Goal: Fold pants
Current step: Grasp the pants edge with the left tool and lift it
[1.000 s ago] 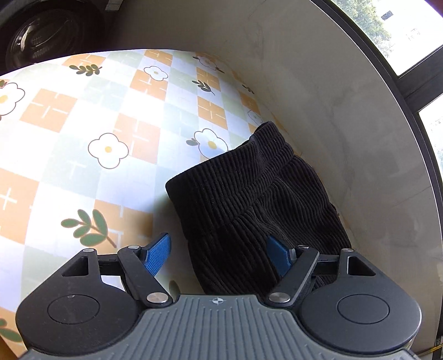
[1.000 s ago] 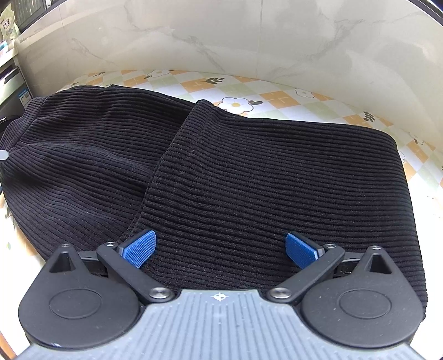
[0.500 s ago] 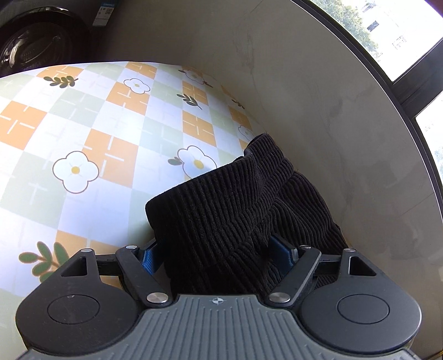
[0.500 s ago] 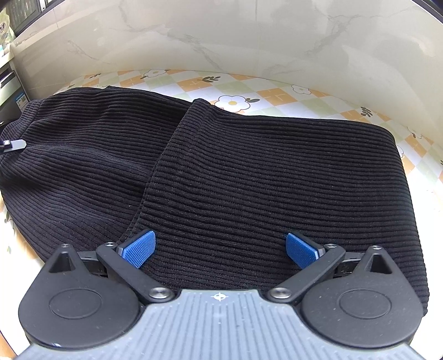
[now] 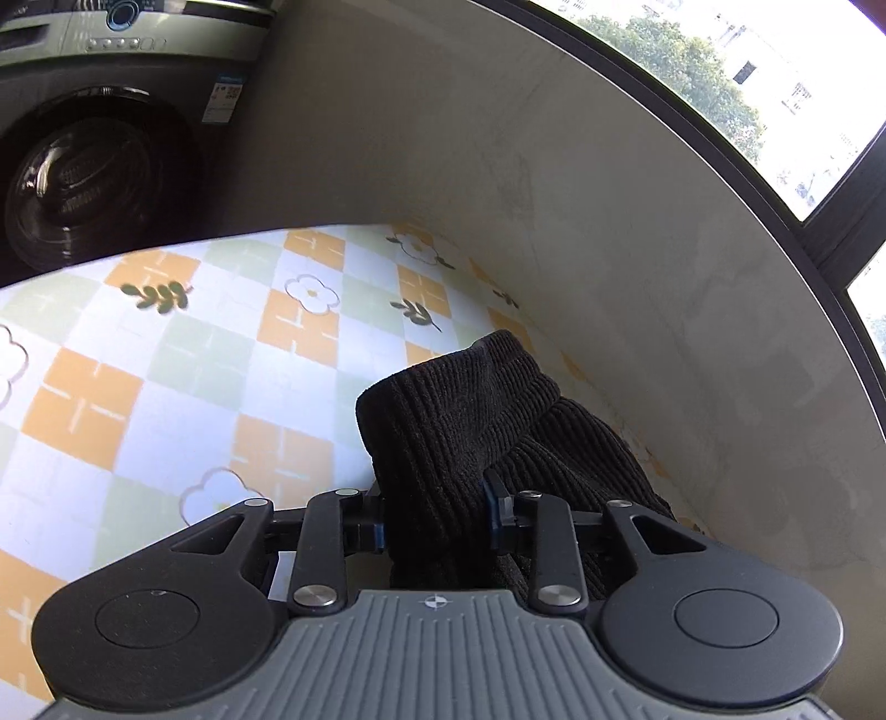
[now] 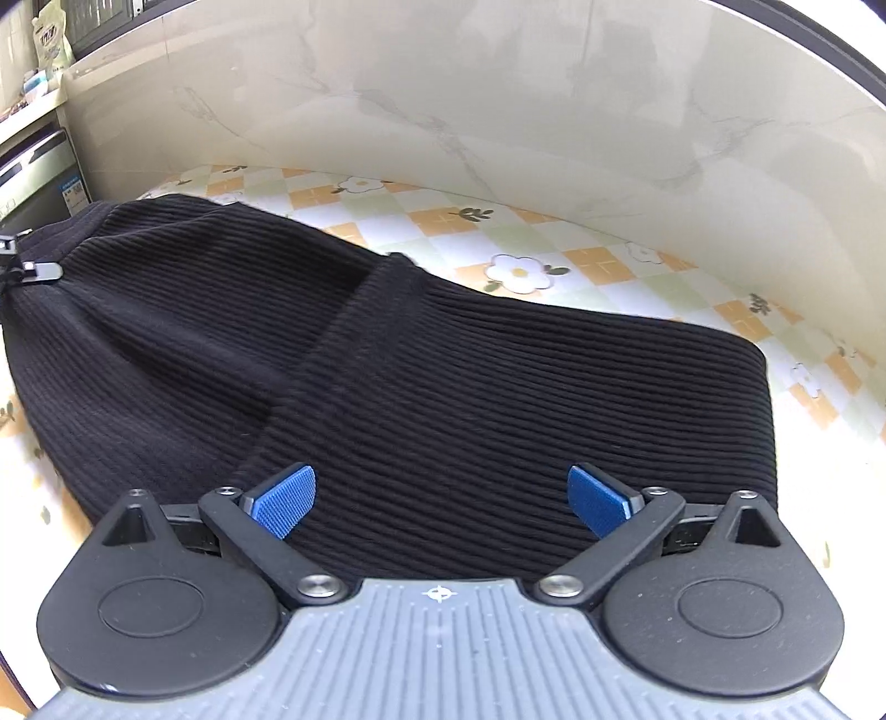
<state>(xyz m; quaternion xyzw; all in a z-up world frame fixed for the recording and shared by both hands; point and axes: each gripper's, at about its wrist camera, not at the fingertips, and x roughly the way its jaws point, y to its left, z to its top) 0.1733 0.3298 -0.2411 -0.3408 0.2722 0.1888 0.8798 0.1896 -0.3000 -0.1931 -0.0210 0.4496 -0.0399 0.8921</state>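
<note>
Left claw [image 5: 434, 518] tilts down (just closed) pinching pants [image 5: 476, 421].

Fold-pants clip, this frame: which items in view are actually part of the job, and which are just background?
In play:
- black ribbed pants
- left gripper, jaws just closed, fingers pinching a bunched end of the pants
- right gripper, open above the fabric
- checked flower tablecloth they lie on

Background:
- washing machine
- window
- marble wall
- bag on the shelf
</note>
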